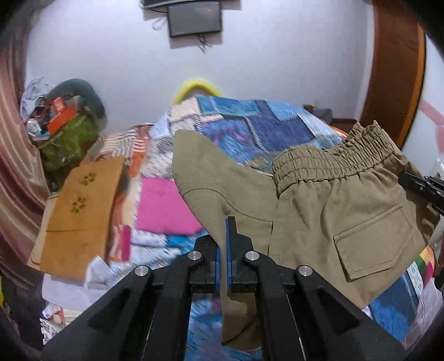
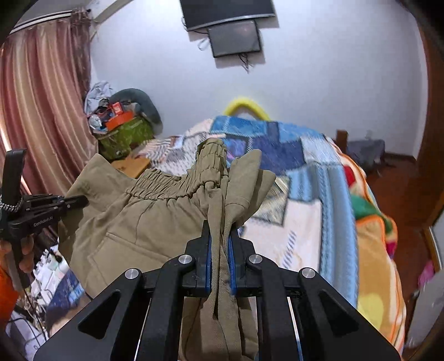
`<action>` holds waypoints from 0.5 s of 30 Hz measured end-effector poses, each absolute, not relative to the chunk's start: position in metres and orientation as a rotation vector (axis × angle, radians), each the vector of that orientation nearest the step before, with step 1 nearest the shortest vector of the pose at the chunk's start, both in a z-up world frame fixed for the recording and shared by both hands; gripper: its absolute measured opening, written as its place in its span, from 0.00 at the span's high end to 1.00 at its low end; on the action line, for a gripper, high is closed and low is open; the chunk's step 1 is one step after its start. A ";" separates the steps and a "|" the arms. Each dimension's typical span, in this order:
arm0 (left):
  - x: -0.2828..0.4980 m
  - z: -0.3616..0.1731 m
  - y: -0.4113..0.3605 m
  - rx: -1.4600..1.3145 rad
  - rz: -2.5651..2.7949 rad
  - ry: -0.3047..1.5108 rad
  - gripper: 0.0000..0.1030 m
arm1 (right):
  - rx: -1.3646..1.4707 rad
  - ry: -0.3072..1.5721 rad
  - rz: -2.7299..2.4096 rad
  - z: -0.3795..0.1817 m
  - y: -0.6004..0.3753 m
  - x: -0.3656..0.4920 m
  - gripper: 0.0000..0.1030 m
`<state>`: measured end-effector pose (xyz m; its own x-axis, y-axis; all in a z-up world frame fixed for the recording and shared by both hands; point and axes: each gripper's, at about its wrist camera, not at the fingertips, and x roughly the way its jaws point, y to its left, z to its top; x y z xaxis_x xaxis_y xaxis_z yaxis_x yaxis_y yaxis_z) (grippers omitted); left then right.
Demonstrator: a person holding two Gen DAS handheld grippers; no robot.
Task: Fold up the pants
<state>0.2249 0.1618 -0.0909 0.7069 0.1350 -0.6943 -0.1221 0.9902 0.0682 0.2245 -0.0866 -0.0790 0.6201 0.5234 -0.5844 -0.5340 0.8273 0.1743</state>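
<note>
Bedspread (image 1: 266, 116) pattern smeared by motion blur, lower part of the khaki pants (image 2: 144, 222) hidden behind the right gripper (image 2: 220, 244) frame, left gripper (image 2: 75, 201) cut off by the picture's left edge, wall screen (image 1: 194, 18) cropped at the top.

- The bed (image 2: 319, 200) carries a patchwork blanket (image 1: 249, 122) in blue, white and orange.
- A pink cloth (image 1: 163, 208) lies flat on the blanket.
- A tan cloth (image 1: 80, 213) with flower marks lies beside it, nearer the bed's edge.
- Something yellow (image 1: 195, 86) shows at the bed's far end.
</note>
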 end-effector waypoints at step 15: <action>0.320 -0.123 0.304 -0.121 0.328 0.748 0.97 | -0.057 0.629 0.688 -0.091 0.049 0.307 0.92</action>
<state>0.3197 0.3038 -0.1233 0.6850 0.2490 -0.6847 -0.3347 0.9423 0.0078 0.3070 0.0488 -0.0908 0.5962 0.5760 -0.5593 -0.6092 0.7783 0.1522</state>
